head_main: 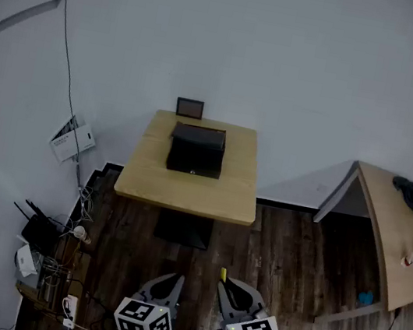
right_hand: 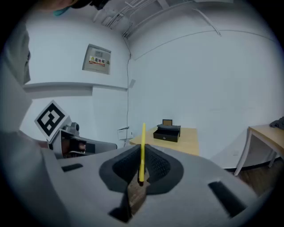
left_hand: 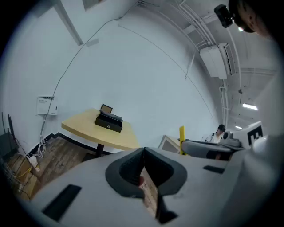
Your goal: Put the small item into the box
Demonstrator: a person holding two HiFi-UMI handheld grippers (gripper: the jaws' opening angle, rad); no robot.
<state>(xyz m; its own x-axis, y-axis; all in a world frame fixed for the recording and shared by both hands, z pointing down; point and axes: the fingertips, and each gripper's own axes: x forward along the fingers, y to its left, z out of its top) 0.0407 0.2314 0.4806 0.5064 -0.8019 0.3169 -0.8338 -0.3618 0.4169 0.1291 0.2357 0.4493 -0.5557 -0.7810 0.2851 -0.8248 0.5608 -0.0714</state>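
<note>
**Box lies straight ahead of the loaded right tool, well apart**

We hold the small yellow stick (right_hand: 142, 146) in the right tool (right_hand: 142, 162), jaws closed on its lower end, with its long axis upright and reaching past the jaw tips. The left tool (left_hand: 143, 155) sits just beside it, jaws together and empty. The box (right_hand: 167, 133) stands on the worktop (head_main: 186, 192), forward of both tools and about equally far from each. In our judgement, the coming move is a long forward carry by the right tool.

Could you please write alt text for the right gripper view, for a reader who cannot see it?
The right tongs pinch a thin yellow stick that stands upright between them. Ahead, by a white wall, a black box sits on a light wooden table.
</note>
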